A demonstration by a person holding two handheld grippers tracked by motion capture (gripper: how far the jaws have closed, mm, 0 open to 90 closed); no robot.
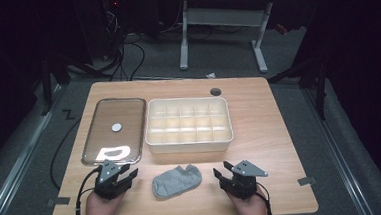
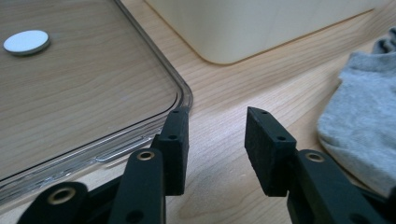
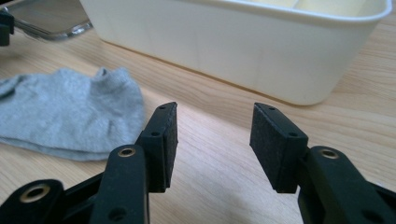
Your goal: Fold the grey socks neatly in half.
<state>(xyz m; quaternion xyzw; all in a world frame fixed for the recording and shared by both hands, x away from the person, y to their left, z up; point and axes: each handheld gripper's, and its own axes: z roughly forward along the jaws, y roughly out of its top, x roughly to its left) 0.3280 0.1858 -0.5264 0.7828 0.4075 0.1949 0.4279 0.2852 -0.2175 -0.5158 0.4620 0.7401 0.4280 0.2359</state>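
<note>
A grey ankle sock (image 1: 177, 180) lies flat near the table's front edge, between the two grippers. My left gripper (image 1: 127, 175) rests to its left, jaws open with nothing between them; in the left gripper view the gripper (image 2: 217, 135) points past the clear lid's corner, with the sock (image 2: 359, 116) at the right. To the sock's right sits my right gripper (image 1: 221, 171), open and empty. In the right gripper view that gripper (image 3: 214, 128) faces the white box wall, and the sock (image 3: 70, 114) lies to its left.
A white compartment box (image 1: 188, 125) stands mid-table behind the sock. Its clear lid (image 1: 114, 130) lies flat to the left, with a white round disc (image 1: 116, 127) on it. A dark round hole (image 1: 215, 91) marks the table's back edge.
</note>
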